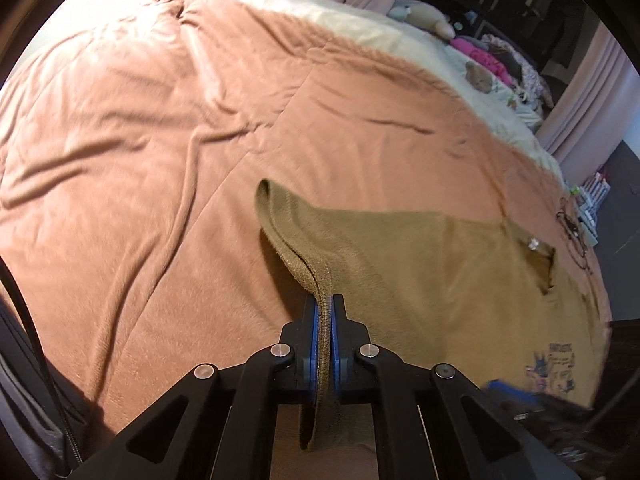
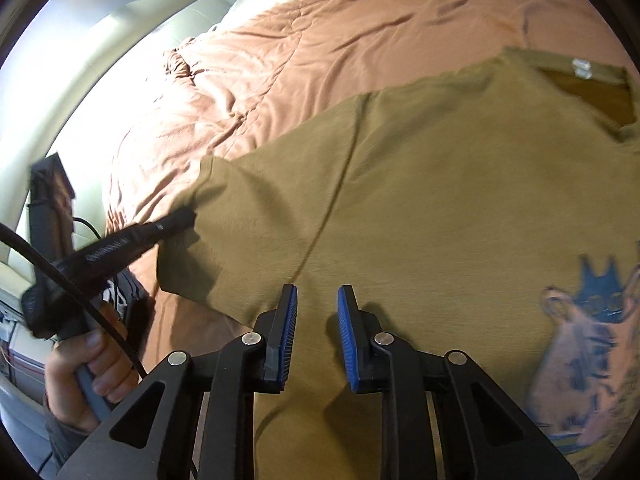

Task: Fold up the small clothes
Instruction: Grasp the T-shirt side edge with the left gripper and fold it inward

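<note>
Left hand-held gripper clamped on T-shirt sleeve hem; right hand-held gripper agape above shirt body, unpinched; neckline far right.

the pink-brown blanket lies broad and bare left of the olive t-shirt, only shallow wrinkles across it. far across the bed, soft toys and a heap of pink clothes crowd the pale sheet. at the shirt's sleeve, the left gripper blocks that edge.
</note>
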Demonstrator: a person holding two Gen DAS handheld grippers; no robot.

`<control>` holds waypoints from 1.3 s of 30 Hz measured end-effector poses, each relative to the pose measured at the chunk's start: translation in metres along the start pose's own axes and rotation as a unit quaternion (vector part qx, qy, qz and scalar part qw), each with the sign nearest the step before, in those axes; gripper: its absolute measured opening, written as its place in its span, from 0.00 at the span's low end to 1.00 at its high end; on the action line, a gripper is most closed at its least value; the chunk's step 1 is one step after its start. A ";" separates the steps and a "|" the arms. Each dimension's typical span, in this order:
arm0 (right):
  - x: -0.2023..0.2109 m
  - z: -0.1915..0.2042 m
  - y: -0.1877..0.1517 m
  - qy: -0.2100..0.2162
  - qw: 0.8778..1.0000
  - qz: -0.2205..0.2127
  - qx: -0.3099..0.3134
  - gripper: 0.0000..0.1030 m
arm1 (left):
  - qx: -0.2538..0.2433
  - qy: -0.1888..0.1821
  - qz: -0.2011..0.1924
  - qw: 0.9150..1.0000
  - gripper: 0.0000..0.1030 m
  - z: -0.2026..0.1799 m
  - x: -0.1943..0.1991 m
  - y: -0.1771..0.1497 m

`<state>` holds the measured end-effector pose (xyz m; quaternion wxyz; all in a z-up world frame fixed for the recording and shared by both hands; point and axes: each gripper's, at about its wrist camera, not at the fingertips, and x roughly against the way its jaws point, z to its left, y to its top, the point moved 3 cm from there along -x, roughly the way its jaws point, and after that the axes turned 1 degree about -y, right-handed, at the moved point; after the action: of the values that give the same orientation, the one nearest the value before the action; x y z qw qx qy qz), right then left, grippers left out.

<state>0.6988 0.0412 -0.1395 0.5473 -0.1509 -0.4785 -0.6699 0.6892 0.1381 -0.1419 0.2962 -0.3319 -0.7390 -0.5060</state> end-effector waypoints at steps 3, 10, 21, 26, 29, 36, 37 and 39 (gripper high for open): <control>-0.015 -0.003 0.002 0.014 1.000 0.013 -0.015 0.18 | -0.006 -0.008 -0.005 1.000 0.05 -0.011 0.008 0.007; -0.018 -0.006 0.007 0.014 1.000 0.012 -0.020 0.18 | -0.028 -0.031 -0.011 0.999 0.05 -0.038 0.023 0.012; 0.057 -0.015 -0.003 0.000 0.998 -0.053 -0.024 0.72 | -0.075 -0.063 -0.006 0.995 0.05 -0.099 0.036 0.007; 0.085 -0.040 -0.019 -0.017 0.997 -0.060 -0.046 0.72 | -0.106 -0.071 0.002 0.992 0.05 -0.132 0.034 -0.003; 0.103 -0.055 -0.028 -0.021 0.996 -0.063 -0.061 0.72 | -0.129 -0.074 0.010 0.989 0.05 -0.153 0.027 -0.013; 0.136 -0.080 -0.047 -0.039 0.993 -0.068 -0.085 0.72 | -0.170 -0.097 0.079 0.977 0.12 -0.196 -0.001 -0.044; 0.140 -0.082 -0.050 -0.040 0.993 -0.068 -0.087 0.72 | -0.173 -0.102 0.088 0.976 0.15 -0.199 -0.003 -0.047; 0.144 -0.084 -0.053 -0.041 0.993 -0.065 -0.090 0.73 | -0.173 -0.108 0.095 0.974 0.36 -0.199 -0.002 -0.050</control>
<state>0.6284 -0.1142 -0.1015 0.4671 -0.1956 -0.4467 -0.7376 0.6709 -0.0635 -0.1087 0.1995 -0.4992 -0.6331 -0.5569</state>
